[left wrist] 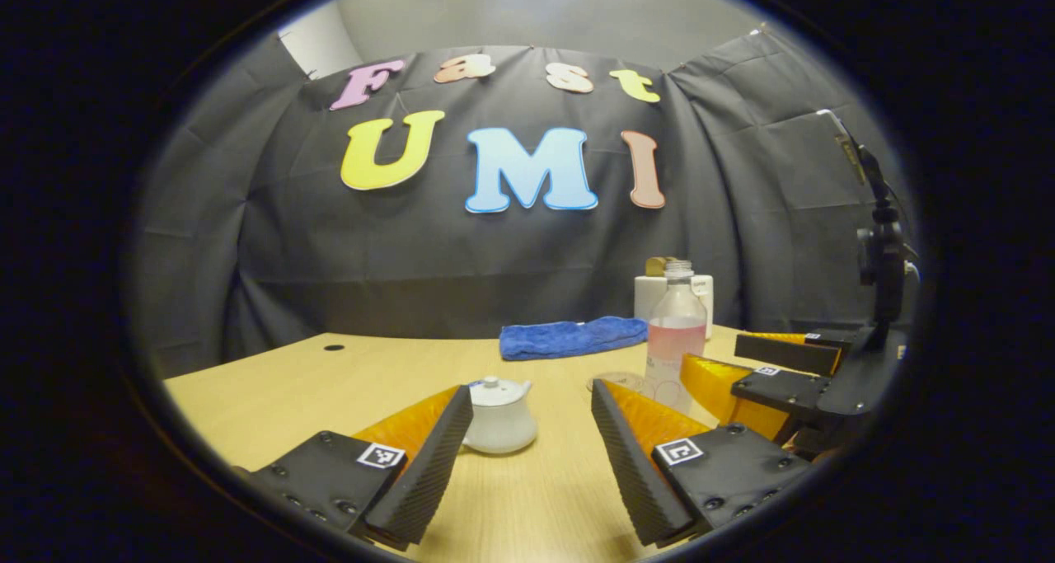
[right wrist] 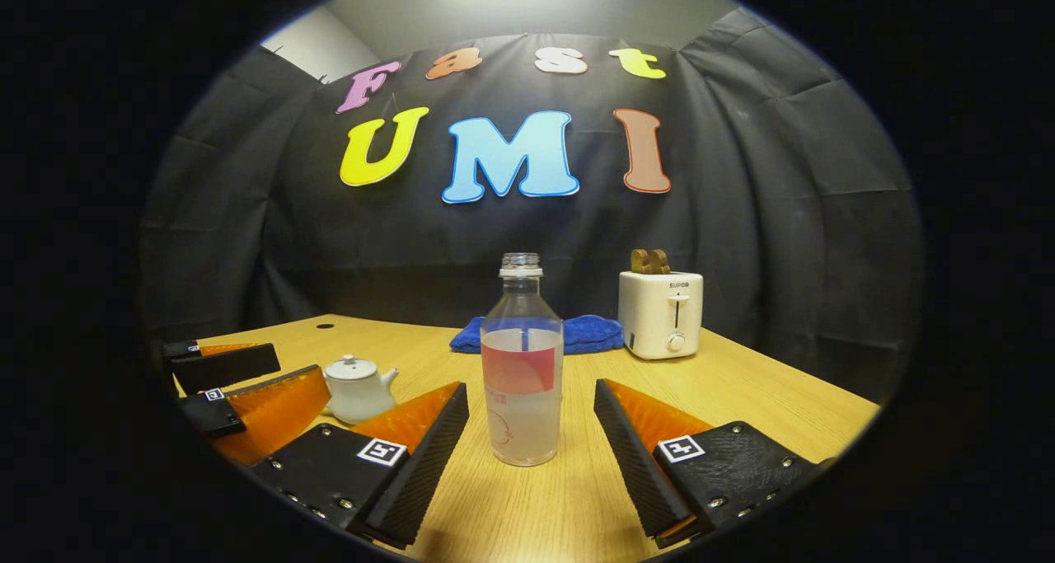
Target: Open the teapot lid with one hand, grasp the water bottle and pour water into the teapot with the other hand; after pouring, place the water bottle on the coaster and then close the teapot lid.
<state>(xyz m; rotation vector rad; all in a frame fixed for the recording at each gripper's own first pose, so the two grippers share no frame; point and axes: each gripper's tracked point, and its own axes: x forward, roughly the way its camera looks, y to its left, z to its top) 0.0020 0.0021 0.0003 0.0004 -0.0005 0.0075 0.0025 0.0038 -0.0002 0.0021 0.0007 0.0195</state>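
A small white teapot [left wrist: 499, 421] with its lid [left wrist: 493, 390] on stands on the wooden table [left wrist: 511, 497], just beyond my left gripper [left wrist: 530, 393]. That gripper is open and empty. A clear water bottle [right wrist: 522, 382], uncapped and about half full, stands upright between the open fingers of my right gripper [right wrist: 529, 393], touching neither. In the left gripper view the bottle [left wrist: 676, 332] is to the teapot's right, with a faint round coaster [left wrist: 614, 379] at its base and the right gripper [left wrist: 715, 350] beside it. In the right gripper view the teapot [right wrist: 356, 390] and left gripper [right wrist: 298, 365] sit at left.
A folded blue towel [right wrist: 577, 332] lies at the back of the table. A white toaster [right wrist: 663, 314] stands at the back right. A small round hole [left wrist: 334, 347] marks the table's far left. A black mount [left wrist: 878, 250] rises above the right gripper.
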